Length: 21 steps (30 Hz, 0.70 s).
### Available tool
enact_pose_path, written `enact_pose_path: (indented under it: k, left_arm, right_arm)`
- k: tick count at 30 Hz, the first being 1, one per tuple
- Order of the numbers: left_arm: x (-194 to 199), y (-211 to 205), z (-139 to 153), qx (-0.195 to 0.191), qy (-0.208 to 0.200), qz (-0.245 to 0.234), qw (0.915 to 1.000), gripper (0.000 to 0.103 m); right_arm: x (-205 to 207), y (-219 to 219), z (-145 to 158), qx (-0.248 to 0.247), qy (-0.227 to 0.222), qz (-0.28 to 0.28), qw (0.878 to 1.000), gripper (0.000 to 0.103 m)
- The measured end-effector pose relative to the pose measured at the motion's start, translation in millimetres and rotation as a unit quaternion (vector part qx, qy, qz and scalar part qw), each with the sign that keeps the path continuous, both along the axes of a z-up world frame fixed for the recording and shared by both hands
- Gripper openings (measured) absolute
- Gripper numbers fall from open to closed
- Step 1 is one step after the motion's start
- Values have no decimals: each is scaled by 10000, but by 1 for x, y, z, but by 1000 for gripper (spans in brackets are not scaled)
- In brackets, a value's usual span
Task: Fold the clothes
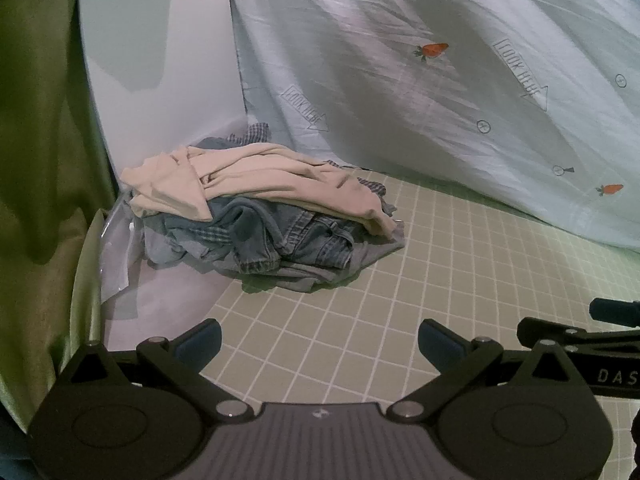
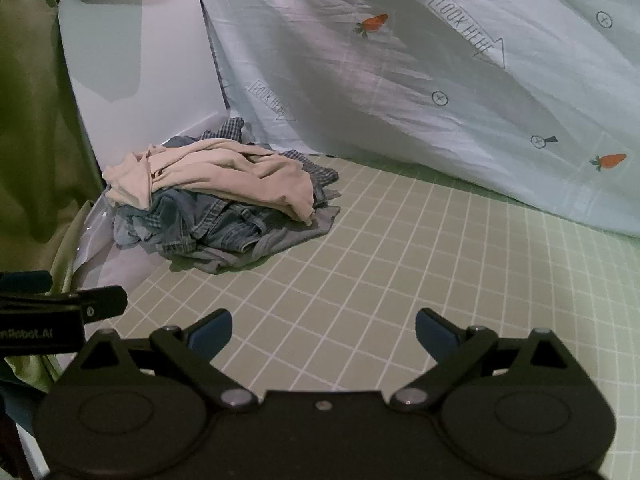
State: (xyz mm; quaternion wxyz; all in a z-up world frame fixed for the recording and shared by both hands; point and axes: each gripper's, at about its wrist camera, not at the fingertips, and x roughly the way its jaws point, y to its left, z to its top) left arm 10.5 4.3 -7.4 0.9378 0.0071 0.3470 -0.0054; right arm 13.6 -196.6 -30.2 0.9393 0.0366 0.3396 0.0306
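Your left gripper (image 1: 319, 342) and right gripper (image 2: 323, 334), jaws apart, hold nothing; clothes pile (image 1: 260, 216) sits totally unfolded.

Clothes pile (image 1: 264, 216) crumpled, unfolded; beige garment (image 1: 256, 178) atop denim (image 1: 304, 240).

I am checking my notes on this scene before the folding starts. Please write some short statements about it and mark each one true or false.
1. Both the left gripper and the right gripper are open and hold nothing. True.
2. A beige garment lies on top of the clothes pile. True.
3. The pile sits in the middle of the grid mat. False: it is at the far left corner.
4. The sheet behind has a banana print. False: carrots.
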Motion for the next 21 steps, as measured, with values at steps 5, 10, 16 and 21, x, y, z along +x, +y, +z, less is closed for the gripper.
enact_pose_path:
  k: [5, 10, 16, 21]
  left_arm:
    - [7, 1, -1, -51, -10, -8, 10000, 103]
    - [20, 0, -1, -82, -35, 29, 10000, 103]
    - [52, 6, 4, -235, -115, 210, 9994, 103]
    - [94, 31, 5, -479, -122, 426, 9979, 103]
  right_arm:
    - [4, 1, -1, -41, 4, 60, 10000, 99]
    - [12, 8, -1, -242, -70, 281, 9993, 100]
    - [45, 12, 4, -474, -262, 319, 9980, 102]
    - [96, 19, 12, -509, -448, 341, 9971, 102]
